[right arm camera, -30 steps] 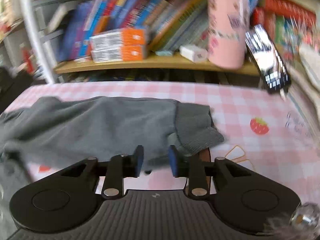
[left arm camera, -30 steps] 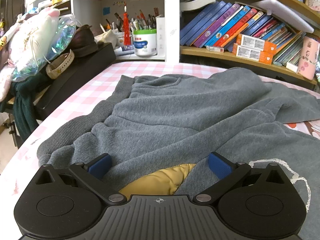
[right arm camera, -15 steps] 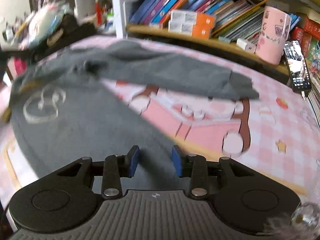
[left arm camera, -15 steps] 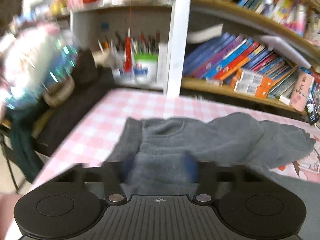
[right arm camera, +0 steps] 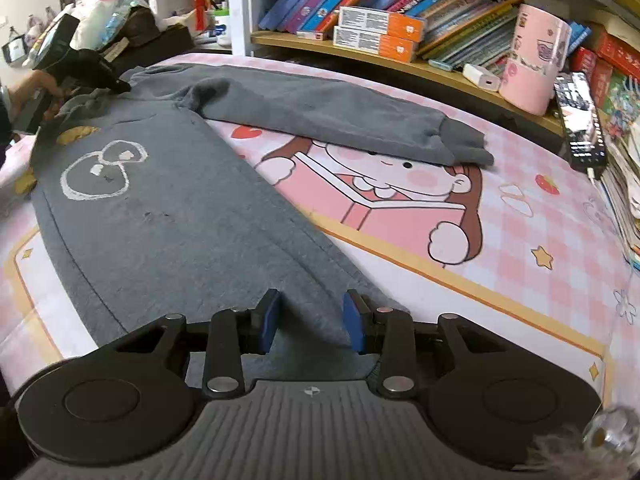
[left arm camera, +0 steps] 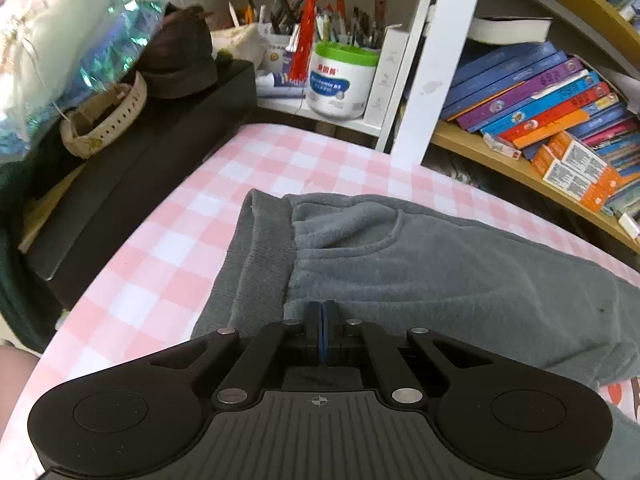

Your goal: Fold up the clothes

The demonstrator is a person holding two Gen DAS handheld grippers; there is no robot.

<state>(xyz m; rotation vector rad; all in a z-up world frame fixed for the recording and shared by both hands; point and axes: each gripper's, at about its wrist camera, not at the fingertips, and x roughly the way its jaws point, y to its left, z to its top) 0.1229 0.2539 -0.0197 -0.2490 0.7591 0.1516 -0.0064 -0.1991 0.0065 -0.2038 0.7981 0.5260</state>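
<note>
While the grey sweatshirt (right arm camera: 168, 216) is spread flat on the pink cartoon tablecloth (right arm camera: 460, 248), its bottom edge is straddled by the right gripper (right arm camera: 310, 322), whose blue pads are held apart. Fleecy grey cloth is pinched tight by the left gripper (left arm camera: 321, 330) near the ribbed band (left arm camera: 256, 264). One sleeve (right arm camera: 340, 116) is stretched toward two o'clock. Farther off, at twelve o'clock, books (right arm camera: 360, 0) are seen.

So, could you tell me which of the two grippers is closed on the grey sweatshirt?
The left gripper: its blue pads are pressed together on the grey sweatshirt near the ribbed hem. The right gripper is open over the fabric.
</note>
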